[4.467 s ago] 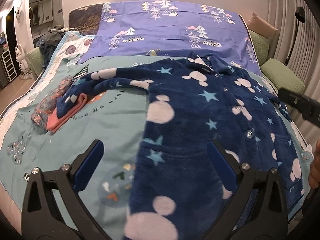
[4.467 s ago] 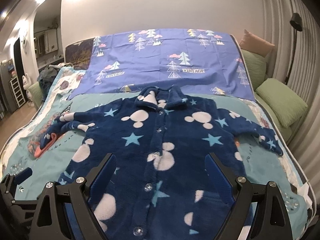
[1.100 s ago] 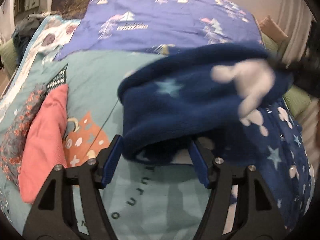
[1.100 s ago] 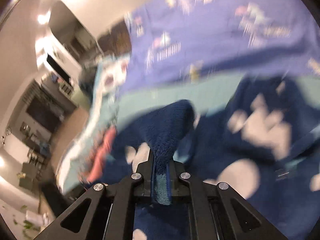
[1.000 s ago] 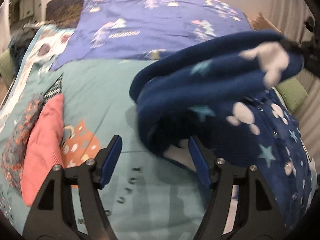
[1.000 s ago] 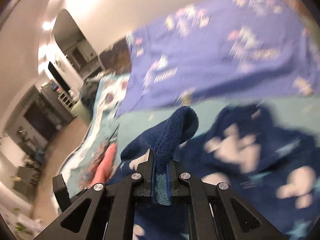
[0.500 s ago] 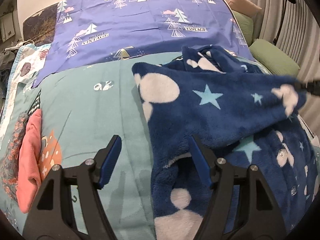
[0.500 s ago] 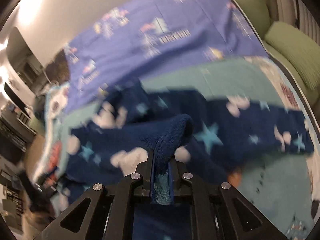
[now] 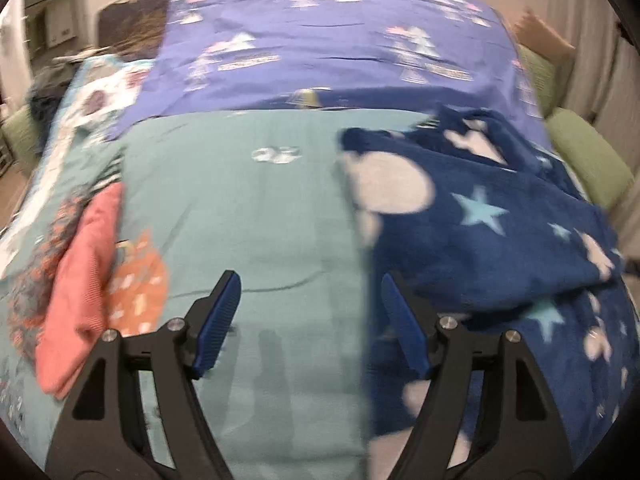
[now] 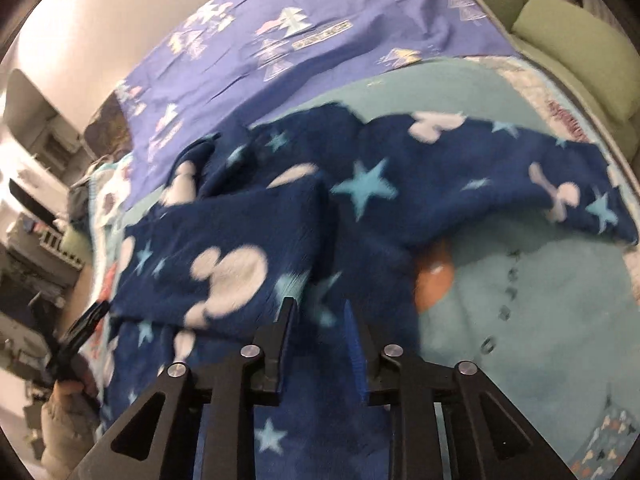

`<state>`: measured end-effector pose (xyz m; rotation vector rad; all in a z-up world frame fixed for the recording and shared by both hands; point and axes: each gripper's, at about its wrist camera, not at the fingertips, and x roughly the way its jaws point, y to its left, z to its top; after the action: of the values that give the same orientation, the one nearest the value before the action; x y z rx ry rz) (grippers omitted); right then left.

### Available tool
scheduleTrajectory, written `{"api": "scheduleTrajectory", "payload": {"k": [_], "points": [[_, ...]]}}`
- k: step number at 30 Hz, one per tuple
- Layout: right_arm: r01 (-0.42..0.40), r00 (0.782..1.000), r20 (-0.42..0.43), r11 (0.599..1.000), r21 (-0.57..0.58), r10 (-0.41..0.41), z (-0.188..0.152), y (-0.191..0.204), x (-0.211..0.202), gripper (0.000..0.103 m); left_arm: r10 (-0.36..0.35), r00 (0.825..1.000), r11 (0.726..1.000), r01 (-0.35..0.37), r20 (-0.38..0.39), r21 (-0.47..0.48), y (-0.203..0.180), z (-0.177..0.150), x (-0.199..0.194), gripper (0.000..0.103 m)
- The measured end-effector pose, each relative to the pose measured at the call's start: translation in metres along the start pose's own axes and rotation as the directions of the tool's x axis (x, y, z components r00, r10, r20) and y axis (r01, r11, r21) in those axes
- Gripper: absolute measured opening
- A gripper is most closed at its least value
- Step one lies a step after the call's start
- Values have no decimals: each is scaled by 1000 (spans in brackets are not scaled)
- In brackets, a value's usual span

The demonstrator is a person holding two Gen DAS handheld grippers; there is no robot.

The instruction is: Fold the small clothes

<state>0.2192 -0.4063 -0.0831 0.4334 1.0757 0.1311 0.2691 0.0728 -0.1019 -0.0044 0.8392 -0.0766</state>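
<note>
Fleece jacket (image 10: 224,264) lay sleeve-over-chest; I had right gripper (image 10: 320,320) opening empty to drop it, left gripper (image 9: 308,316) spread, empty.

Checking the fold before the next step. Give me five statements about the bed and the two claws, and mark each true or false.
1. One sleeve of the navy fleece top lies folded across its front. True.
2. The other sleeve is also folded in. False: it lies stretched out on the teal blanket.
3. The left claw grips the pink garment. False: its jaws are opening with nothing between them, and the folded pink garment lies apart, off to the side.
4. The right claw hangs over the navy fleece top, jaws opening, no fabric pinched. True.
5. A red pillow sits beside the bed. False: the pillow there is green.
</note>
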Motion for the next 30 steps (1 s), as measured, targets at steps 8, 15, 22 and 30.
{"api": "scheduleTrajectory", "payload": {"k": [8, 15, 22, 30], "points": [[3, 999, 35, 999, -39, -2, -3, 22, 26, 43, -187, 982, 975, 188, 19, -122, 15, -4, -17, 74], [-29, 986, 163, 995, -93, 44, 4, 47, -10, 13, -150, 985, 987, 155, -83, 51, -23, -13, 2, 75], [116, 992, 69, 988, -98, -109, 0, 28, -10, 16, -97, 994, 995, 96, -47, -22, -6, -21, 9, 75], [129, 988, 90, 990, -49, -124, 1, 15, -18, 16, -106, 994, 993, 106, -3, -54, 0, -14, -20, 75]]}}
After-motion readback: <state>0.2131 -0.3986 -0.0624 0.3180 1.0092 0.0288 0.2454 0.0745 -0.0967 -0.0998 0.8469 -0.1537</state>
